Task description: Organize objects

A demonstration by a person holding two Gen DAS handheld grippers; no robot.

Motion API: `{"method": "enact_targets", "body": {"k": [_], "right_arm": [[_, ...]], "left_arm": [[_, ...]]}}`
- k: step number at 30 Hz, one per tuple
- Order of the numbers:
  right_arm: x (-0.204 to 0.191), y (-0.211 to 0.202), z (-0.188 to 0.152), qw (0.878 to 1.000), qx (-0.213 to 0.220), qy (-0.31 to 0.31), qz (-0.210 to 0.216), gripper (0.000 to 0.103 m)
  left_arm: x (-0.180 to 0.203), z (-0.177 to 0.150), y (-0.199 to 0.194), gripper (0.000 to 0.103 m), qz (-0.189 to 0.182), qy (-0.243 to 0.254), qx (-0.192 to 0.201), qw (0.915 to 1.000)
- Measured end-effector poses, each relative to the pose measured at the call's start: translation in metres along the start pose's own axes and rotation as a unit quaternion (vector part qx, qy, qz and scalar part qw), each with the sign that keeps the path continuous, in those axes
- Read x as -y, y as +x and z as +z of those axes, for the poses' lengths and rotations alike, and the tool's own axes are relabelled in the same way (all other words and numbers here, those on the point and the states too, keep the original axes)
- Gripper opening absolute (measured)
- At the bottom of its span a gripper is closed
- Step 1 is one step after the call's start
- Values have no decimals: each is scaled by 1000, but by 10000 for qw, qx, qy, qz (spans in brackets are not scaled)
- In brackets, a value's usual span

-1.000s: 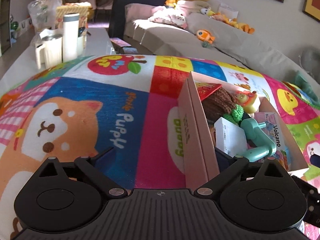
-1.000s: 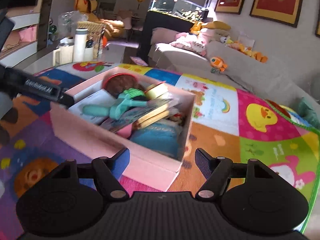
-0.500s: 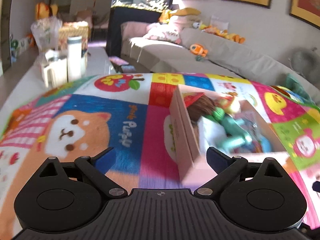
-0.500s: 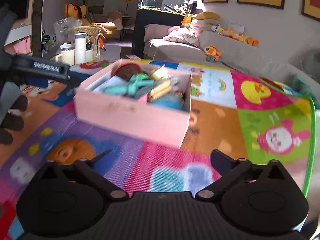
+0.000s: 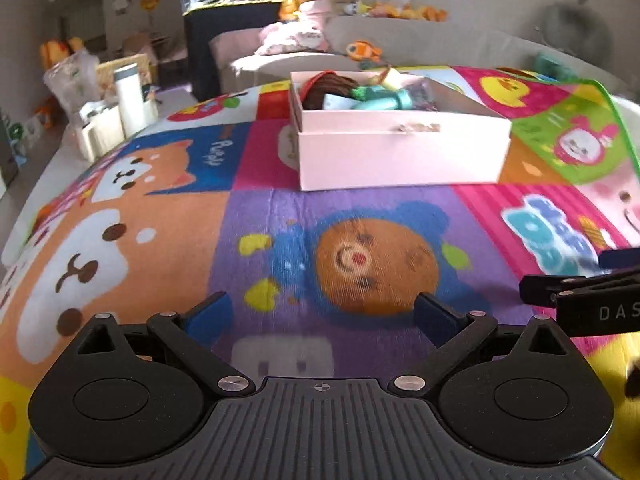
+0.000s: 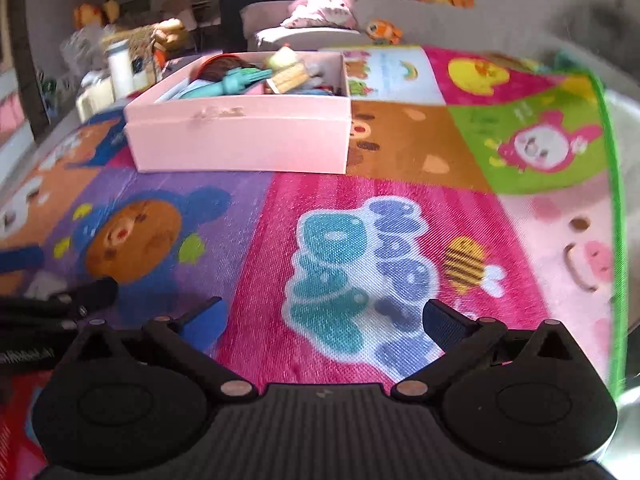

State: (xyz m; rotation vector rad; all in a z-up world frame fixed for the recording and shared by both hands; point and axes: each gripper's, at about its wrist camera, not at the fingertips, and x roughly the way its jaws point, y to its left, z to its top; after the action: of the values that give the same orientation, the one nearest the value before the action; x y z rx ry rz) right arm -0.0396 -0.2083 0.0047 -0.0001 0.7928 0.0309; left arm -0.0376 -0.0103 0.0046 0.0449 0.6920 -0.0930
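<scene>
A pink box (image 5: 400, 152) full of toys stands on the colourful play mat (image 5: 280, 208); it also shows in the right wrist view (image 6: 240, 140). A teal toy (image 5: 384, 100) and a brown knitted item (image 5: 324, 90) lie inside it. My left gripper (image 5: 322, 314) is open and empty, well short of the box. My right gripper (image 6: 322, 318) is open and empty, also back from the box. The right gripper's side shows at the right edge of the left wrist view (image 5: 580, 296).
A white bottle (image 5: 130, 98) and cups (image 5: 98, 132) stand on a side table at the far left. A sofa (image 5: 400, 40) with plush toys lies behind the mat. The mat's green edge (image 6: 612, 200) runs along the right.
Both grippers have drawn back from the pink box, which now sits farther away on the mat. Both stay open and empty.
</scene>
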Motion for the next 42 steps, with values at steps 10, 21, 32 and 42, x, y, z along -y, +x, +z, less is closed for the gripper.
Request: {"method": "enact_targets", "body": {"k": [10, 21, 32, 42], "right_arm": [[-1, 14, 4, 9987, 420, 160, -226, 103], [-2, 16, 4, 9984, 485, 162, -233, 103], [-2, 16, 4, 9984, 485, 156, -236, 103], [-2, 16, 4, 9984, 485, 157, -235, 103]], "left_arm": [[3, 10, 15, 102, 185, -164, 18, 9997], [5, 12, 18, 102, 204, -140, 15, 9997], [5, 13, 18, 102, 204, -140, 16, 9997], [5, 13, 18, 102, 201, -143, 16, 9997]]}}
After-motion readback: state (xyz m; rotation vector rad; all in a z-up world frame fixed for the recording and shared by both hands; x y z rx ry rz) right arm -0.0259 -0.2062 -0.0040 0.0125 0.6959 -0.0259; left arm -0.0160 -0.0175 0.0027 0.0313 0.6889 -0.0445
